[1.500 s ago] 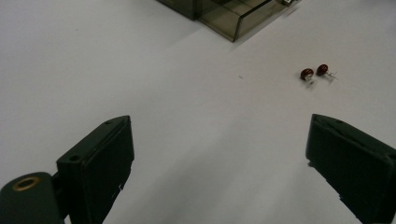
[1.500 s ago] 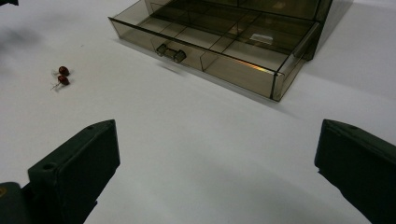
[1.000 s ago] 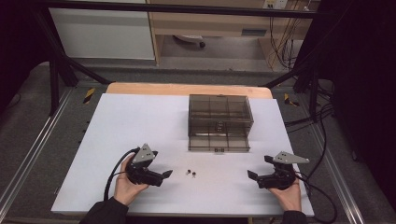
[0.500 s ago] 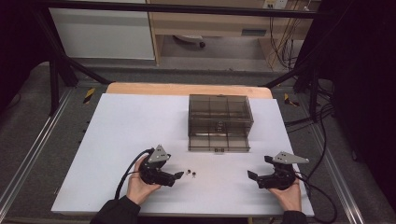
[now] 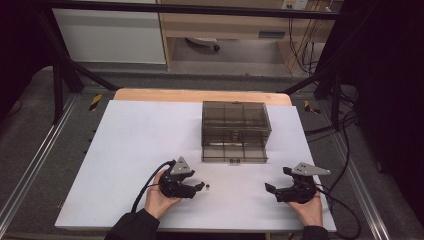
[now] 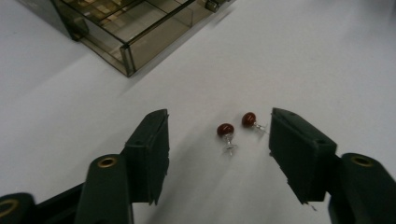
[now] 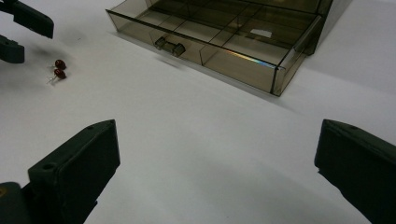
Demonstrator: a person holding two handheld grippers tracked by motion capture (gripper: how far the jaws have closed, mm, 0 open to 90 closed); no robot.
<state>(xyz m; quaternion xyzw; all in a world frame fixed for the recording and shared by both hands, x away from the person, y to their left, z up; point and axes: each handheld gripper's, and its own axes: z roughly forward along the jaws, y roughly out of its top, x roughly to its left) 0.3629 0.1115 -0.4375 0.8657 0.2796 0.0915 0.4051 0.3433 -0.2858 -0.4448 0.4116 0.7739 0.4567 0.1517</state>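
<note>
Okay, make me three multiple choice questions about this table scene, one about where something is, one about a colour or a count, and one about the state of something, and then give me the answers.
1. Where do the earrings lie?
A. inside the drawer
B. on the white table between the left tool's jaws
C. beside the right tool

2. How many red earrings are there?
A. one
B. two
C. four

3. What state is the smoky plastic box's drawer in?
A. pulled out
B. pushed fully in
C. lifted off the table

Answers: 1 B, the left gripper view shows both on the table between the open jaws of the left tool. 2 B, two red beads with metal posts show there. 3 A, the right gripper view shows it sticking out, its compartments open to view, beyond the open right tool.
</note>
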